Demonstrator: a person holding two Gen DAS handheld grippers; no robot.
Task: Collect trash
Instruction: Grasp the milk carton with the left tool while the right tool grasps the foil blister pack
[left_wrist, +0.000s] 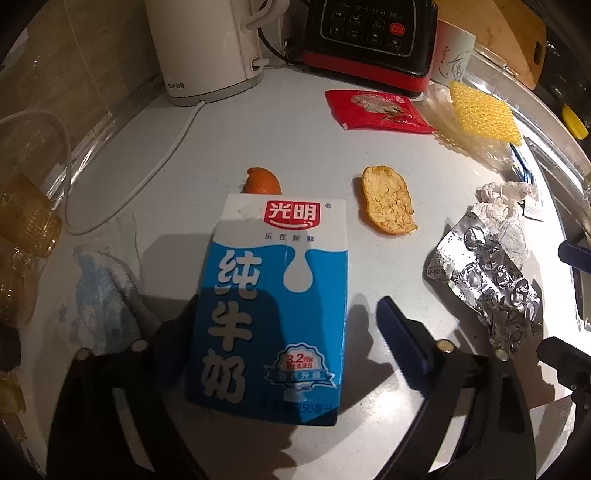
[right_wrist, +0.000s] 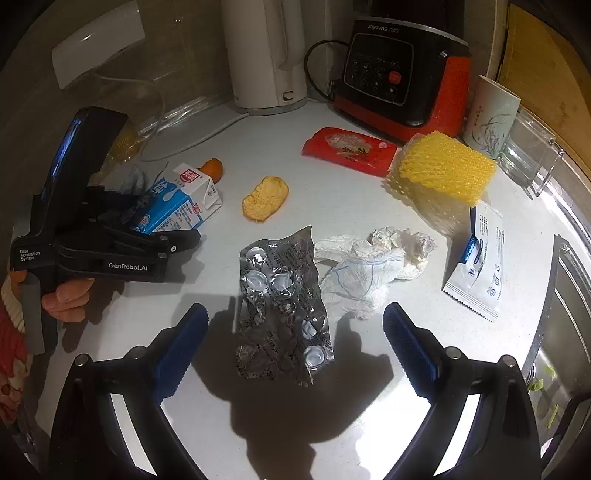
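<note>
A blue and white milk carton (left_wrist: 273, 295) lies flat on the white counter between the fingers of my left gripper (left_wrist: 288, 306). The left pad sits at its edge, while the right pad stands clear of it, so the gripper is open. From the right wrist view, the same carton (right_wrist: 177, 206) shows inside the left gripper (right_wrist: 166, 218), held by a hand. My right gripper (right_wrist: 295, 310) is open over a crumpled silver blister pack (right_wrist: 280, 306), a pad on either side and neither touching. A crumpled white tissue (right_wrist: 373, 266) lies just right of the pack.
Two orange peels (left_wrist: 386, 201) (left_wrist: 262, 181), a red wrapper (right_wrist: 347, 147), yellow foam netting (right_wrist: 447, 166) and a white sachet (right_wrist: 476, 266) lie around. A kettle (left_wrist: 207, 48), a red and black appliance (right_wrist: 402, 74), a cup (right_wrist: 491, 110) and a glass (right_wrist: 528, 158) line the back. A sink (right_wrist: 565, 314) borders the right.
</note>
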